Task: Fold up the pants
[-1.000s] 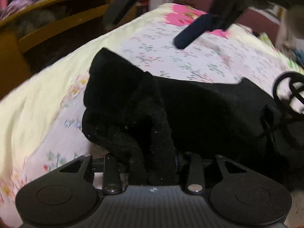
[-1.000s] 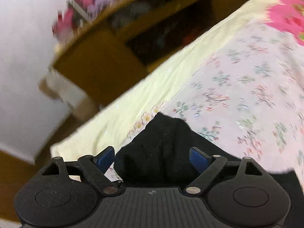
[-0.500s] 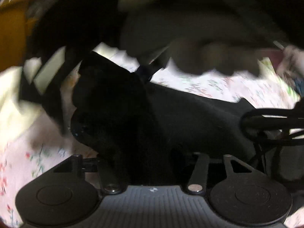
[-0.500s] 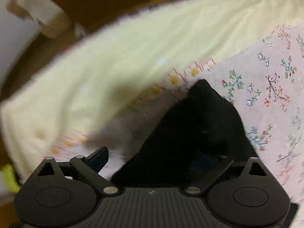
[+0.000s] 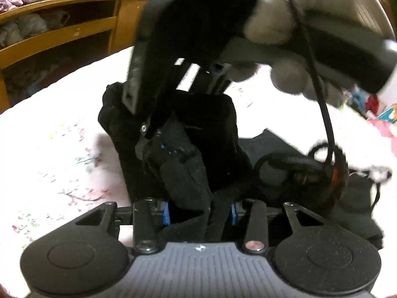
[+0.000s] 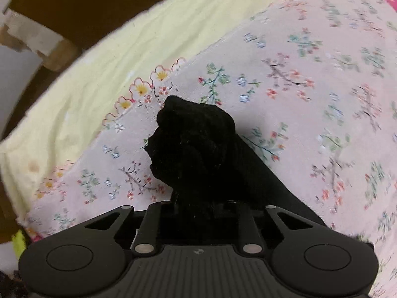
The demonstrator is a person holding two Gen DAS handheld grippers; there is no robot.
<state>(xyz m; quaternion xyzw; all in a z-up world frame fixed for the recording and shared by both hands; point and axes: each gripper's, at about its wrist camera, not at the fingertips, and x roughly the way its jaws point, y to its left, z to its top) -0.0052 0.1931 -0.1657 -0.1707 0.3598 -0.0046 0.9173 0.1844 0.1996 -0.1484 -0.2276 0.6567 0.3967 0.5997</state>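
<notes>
Black pants (image 5: 213, 124) lie bunched on a floral bed sheet (image 5: 49, 149). At the bottom of the left wrist view my left gripper (image 5: 199, 214) has a thick fold of the pants between its blue pads, and its jaws are closing on it. My right gripper (image 5: 153, 144) comes down from above, held by a grey-gloved hand (image 5: 273, 24). In the right wrist view the right gripper (image 6: 198, 198) points steeply down, its jaws closing. Its fingers are drawn together on a bunched end of the pants (image 6: 196, 136), which hides the pads.
A wooden shelf unit (image 5: 62, 32) with clothes stands beyond the bed at the upper left. A black cable (image 5: 327, 124) loops over the pants at the right. The pale yellow bed edge (image 6: 99, 62) runs close behind the bunched end, with brown furniture (image 6: 74, 5) past it.
My right gripper dropped onto the end of the pants and went from wide open to closed on the bunched fabric. It and the gloved hand now fill the top of the left wrist view.
</notes>
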